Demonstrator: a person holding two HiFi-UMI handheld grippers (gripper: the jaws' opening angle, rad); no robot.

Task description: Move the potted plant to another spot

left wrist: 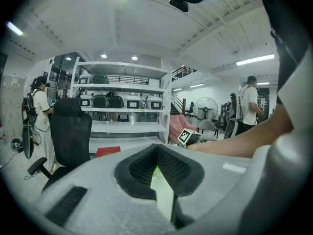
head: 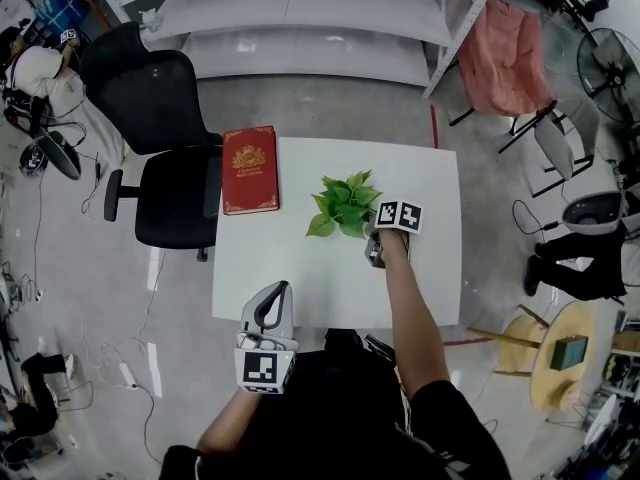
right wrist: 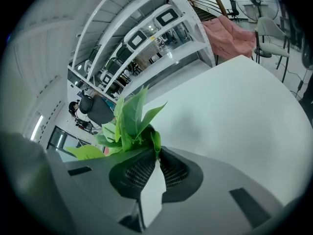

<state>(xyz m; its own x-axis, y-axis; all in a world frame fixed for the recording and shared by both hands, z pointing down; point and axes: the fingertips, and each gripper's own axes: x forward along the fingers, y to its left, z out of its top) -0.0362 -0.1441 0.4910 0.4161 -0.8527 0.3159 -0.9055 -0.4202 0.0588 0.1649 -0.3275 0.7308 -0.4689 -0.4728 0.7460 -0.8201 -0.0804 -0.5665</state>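
The potted plant [head: 345,206] stands mid-table [head: 300,278], towards the right edge; the right gripper [head: 373,240] is on its near-right side, jaws pinched on it beneath the leaves; the left gripper [head: 280,290], closed and empty, hangs at the near edge, well apart.

Pot of potted plant [head: 345,206] hidden beneath leaves, right tool [head: 366,234].

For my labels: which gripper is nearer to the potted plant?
Right. The right gripper is at the potted plant, its jaws closed at the leaves' base; the left gripper is apart, over the near edge of the table.
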